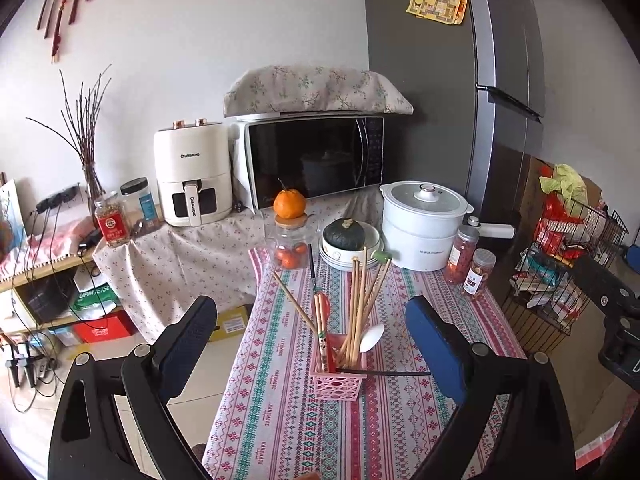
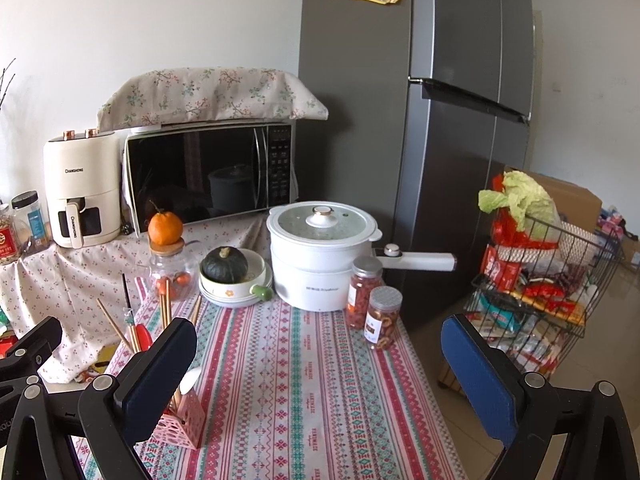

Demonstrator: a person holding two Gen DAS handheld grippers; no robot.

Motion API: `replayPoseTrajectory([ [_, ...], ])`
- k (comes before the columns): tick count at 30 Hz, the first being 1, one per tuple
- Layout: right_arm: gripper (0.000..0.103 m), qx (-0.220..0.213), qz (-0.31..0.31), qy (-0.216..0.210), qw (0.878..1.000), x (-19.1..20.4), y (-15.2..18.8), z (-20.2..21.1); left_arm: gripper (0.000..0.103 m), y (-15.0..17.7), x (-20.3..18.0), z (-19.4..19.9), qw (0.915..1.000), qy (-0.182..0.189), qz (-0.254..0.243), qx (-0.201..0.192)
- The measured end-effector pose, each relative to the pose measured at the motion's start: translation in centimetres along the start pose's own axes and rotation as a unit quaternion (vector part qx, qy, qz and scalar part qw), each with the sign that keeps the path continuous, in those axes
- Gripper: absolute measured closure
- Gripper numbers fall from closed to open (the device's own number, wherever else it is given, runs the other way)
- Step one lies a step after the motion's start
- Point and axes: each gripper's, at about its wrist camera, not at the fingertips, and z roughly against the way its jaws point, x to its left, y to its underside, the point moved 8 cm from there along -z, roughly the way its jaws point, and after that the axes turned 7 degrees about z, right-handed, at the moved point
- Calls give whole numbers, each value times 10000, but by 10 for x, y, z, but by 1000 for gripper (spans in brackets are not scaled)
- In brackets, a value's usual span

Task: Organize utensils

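From the left wrist, we see our left gripper (image 1: 310,336) spread wide and empty, held level just short of the pink holder (image 1: 338,380), which stands on the striped tablecloth (image 1: 400,420) already stuffed with chopsticks (image 1: 360,312) and a white spoon (image 1: 372,338). We judge sorting nearly finished.

From the right wrist, our right gripper (image 2: 320,376) gapes empty, the holder left of it; next we would check for strays.
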Motion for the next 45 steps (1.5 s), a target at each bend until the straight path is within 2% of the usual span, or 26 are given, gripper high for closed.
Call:
replayPoseTrajectory([
  [45, 2, 10, -7, -33, 10000, 7, 2, 1, 6, -1, -13, 4, 10000, 93, -14, 7],
])
